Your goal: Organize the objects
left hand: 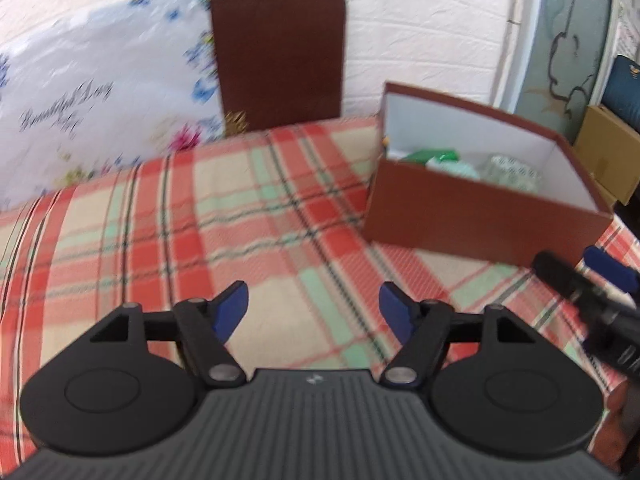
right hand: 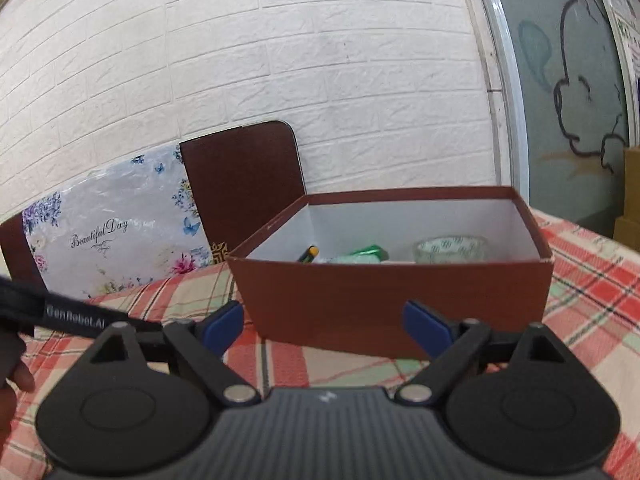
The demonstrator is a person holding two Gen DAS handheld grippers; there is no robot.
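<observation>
From my remote station, both tools hung over a surface [left hand: 248,200] draped in red, green and cream plaid. The left hand-held gripper [left hand: 314,312] stood wide apart, its blue pads [left hand: 232,308] holding nothing, with bare cloth between them. The right hand-held gripper [right hand: 324,326] was likewise spread and empty, facing the near wall of a brown box [right hand: 394,292] with a white interior. Inside the box lay a roll of clear tape [right hand: 450,250] at right, a green wrapped item [right hand: 366,254] near the middle, and a dark, yellow-tipped object [right hand: 308,254] at left that I could not identify. A brown board [right hand: 244,184] and a floral panel [right hand: 112,240] lettered "Beautiful Day" leaned against the white brick wall [right hand: 320,60] behind. The left view was blurred.
</observation>
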